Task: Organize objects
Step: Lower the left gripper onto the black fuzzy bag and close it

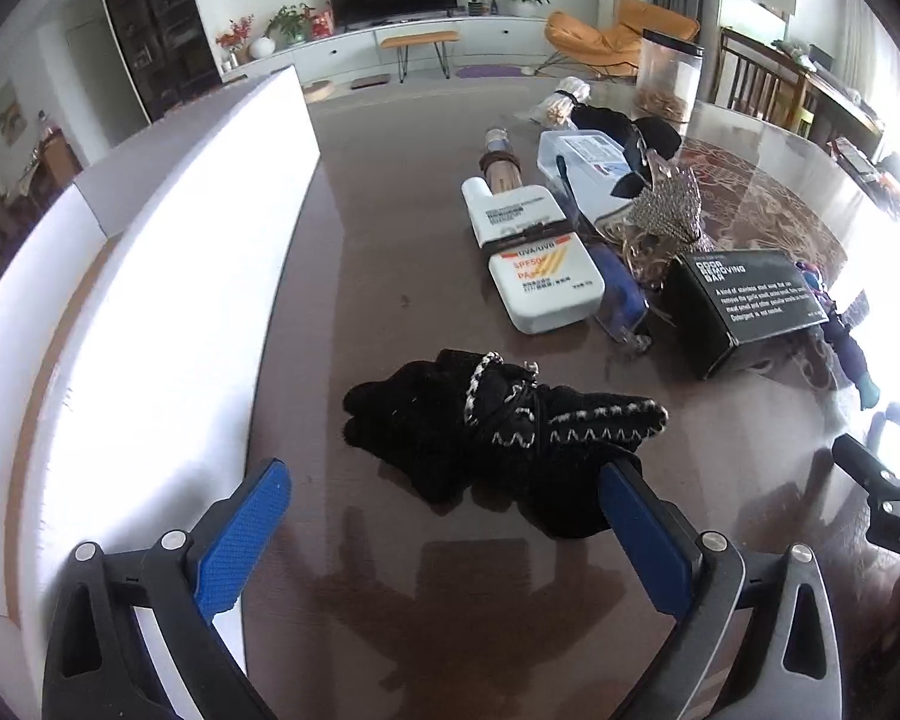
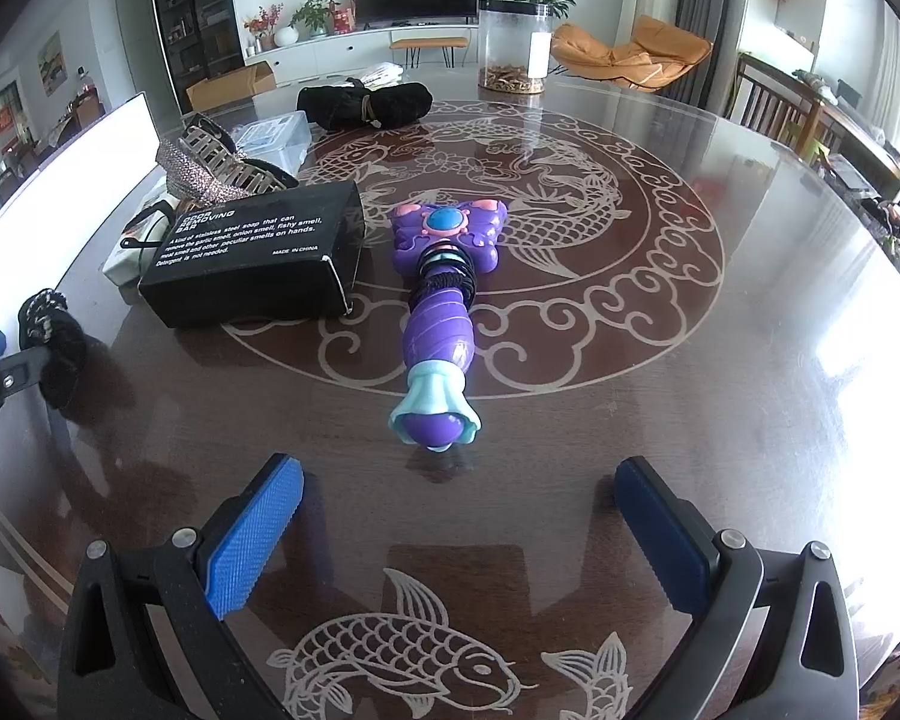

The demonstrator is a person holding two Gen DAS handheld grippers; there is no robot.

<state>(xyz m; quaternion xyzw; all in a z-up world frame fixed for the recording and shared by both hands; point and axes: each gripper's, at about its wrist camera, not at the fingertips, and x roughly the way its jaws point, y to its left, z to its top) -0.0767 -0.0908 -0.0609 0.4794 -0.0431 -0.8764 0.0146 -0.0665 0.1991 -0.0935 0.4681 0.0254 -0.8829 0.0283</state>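
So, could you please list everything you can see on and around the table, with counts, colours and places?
black knitted bundle: 1, black with white stitching, just ahead of the left gripper.
sunscreen bottle: 1, white, mid-table, banded.
black box: 1, black with white print, left of the toy.
toy wand: 1, purple and teal, centre, handle toward the right gripper.
hair claw: 1, silver glitter, behind the box.
clear plastic case: 1, transparent, behind the claw.
black pouch: 1, far side.
clear canister: 1, black lid, far edge.
white box: 1, left edge.
table: 1, dark brown, fish pattern.
left gripper: 1, blue pads, open.
right gripper: 1, blue pads, open.
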